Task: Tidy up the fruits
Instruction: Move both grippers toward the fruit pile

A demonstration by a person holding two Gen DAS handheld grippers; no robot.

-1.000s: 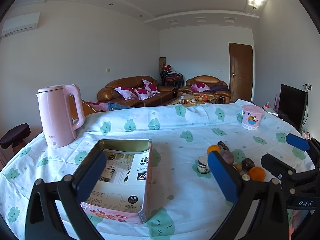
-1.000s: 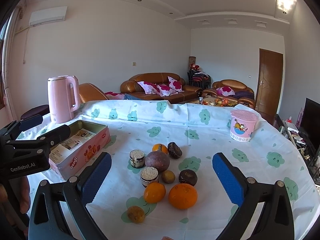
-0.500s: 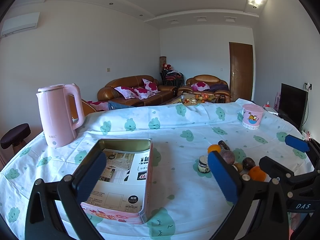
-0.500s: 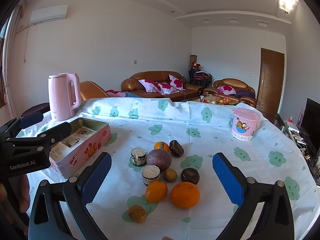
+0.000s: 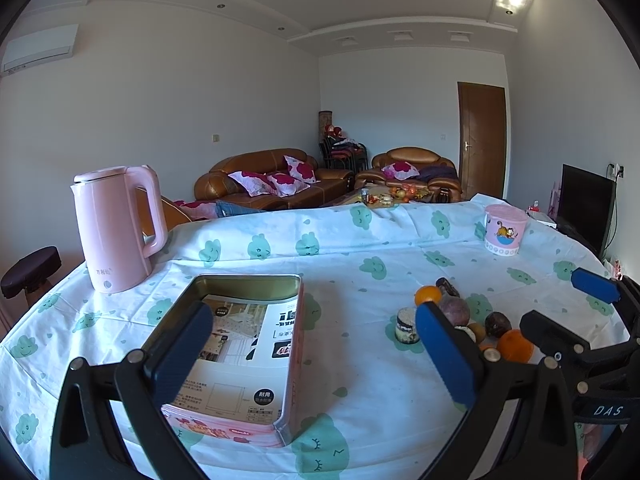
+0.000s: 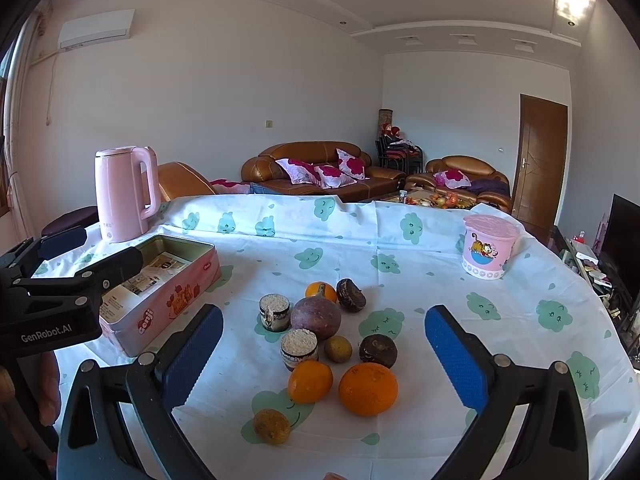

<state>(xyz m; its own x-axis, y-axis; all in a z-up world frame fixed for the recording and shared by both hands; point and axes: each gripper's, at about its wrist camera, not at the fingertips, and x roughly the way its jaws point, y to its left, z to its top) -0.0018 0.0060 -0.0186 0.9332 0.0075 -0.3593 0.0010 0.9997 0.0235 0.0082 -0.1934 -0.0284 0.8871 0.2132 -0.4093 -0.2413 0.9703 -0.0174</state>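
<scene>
So both grippers hover with jaws spread wide, holding nothing: right gripper (image 6: 324,354) faces the fruit cluster, left gripper (image 5: 314,354) the open pink rectangular tin (image 5: 244,344). I'd straddle the big round orange (image 6: 368,389) squarely, close gently, then carry it over.

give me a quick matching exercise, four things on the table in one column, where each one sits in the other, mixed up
Things:
1. pink kettle
2. open tin box
3. pink cartoon cup
4. large orange

Places:
A. far right of the table
B. nearest fruit, between the right gripper fingers
C. far left corner
D. left of the fruit, paper inside

Pairs: 1-C, 2-D, 3-A, 4-B
</scene>
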